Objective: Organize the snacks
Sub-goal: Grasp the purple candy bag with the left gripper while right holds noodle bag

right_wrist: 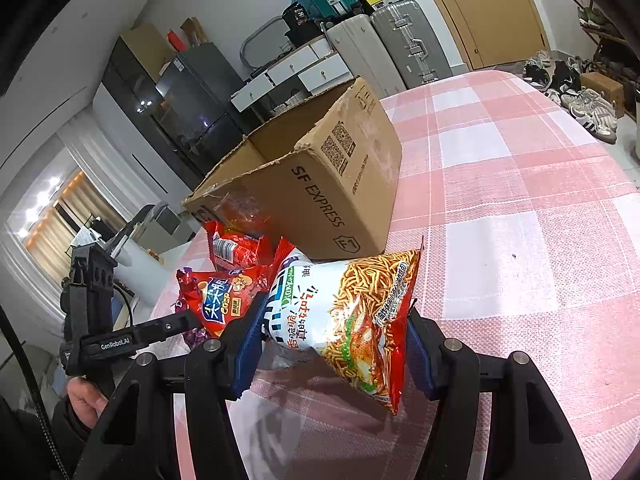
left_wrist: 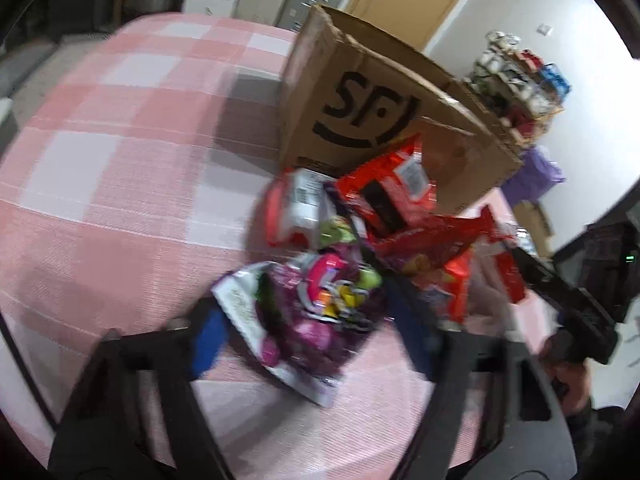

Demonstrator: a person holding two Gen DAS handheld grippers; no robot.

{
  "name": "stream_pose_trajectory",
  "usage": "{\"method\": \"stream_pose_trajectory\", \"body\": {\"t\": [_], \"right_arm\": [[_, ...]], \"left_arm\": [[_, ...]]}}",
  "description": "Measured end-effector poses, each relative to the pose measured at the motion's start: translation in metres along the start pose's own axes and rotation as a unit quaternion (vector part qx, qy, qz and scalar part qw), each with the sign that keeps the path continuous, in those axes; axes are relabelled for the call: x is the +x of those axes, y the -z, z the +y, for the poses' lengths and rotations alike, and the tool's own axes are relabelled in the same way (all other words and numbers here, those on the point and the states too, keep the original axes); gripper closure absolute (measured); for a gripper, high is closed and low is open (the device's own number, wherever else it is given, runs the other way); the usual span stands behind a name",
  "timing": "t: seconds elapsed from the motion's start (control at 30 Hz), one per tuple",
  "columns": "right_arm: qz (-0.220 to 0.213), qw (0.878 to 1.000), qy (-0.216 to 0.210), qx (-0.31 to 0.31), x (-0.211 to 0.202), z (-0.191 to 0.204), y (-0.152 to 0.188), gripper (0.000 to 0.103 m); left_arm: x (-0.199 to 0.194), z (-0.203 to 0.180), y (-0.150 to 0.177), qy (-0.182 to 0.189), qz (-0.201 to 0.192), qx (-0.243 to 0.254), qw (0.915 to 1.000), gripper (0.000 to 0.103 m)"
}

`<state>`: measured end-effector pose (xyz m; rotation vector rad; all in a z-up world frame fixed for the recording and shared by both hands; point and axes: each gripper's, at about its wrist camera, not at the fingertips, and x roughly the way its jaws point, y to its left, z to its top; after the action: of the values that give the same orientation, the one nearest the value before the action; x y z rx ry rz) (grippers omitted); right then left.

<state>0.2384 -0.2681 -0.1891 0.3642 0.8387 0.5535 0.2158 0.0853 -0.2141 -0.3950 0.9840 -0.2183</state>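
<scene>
In the left wrist view, which is blurred, my left gripper has its blue pads against both sides of a purple snack bag that lies on the pink checked tablecloth. Behind it a heap of red snack bags leans on an open brown cardboard box. My right gripper is shut on a white-and-red bag of noodle sticks, held above the cloth in front of the box. Red bags lie to its left.
The table stretches bare to the right of the box. A person's hand holds the left gripper's handle at the left edge. Suitcases, white drawers, a wooden door and shoes stand beyond the table.
</scene>
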Motion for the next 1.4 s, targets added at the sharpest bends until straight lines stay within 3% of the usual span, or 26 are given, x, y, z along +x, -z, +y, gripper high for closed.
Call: {"method": "stream_pose_trajectory", "body": {"t": [0.13, 0.2, 0.3, 0.6, 1.0, 1.4], "right_arm": [[0.001, 1.000, 0.000, 0.000, -0.002, 0.001, 0.001, 0.041], [0.001, 1.000, 0.001, -0.002, -0.003, 0.003, 0.002, 0.041], [0.000, 1.000, 0.002, -0.006, -0.006, 0.006, 0.003, 0.041], [-0.010, 1.000, 0.002, -0.017, -0.019, 0.018, 0.005, 0.041], [-0.024, 0.998, 0.021, -0.059, -0.037, 0.049, -0.002, 0.041], [-0.044, 0.991, 0.063, -0.113, -0.040, 0.090, -0.034, 0.041]], "left_arm": [[-0.002, -0.007, 0.000, -0.010, 0.006, 0.014, 0.9998, 0.058], [-0.004, -0.010, 0.001, -0.010, 0.005, 0.025, 0.9996, 0.072], [-0.007, -0.014, 0.002, -0.012, 0.005, 0.031, 0.9994, 0.075], [-0.028, -0.014, 0.008, -0.007, -0.003, 0.026, 0.9996, 0.076], [-0.087, -0.032, 0.016, -0.001, -0.048, 0.049, 0.9977, 0.076], [-0.138, -0.056, -0.013, -0.013, -0.091, 0.076, 0.9929, 0.076]]}}
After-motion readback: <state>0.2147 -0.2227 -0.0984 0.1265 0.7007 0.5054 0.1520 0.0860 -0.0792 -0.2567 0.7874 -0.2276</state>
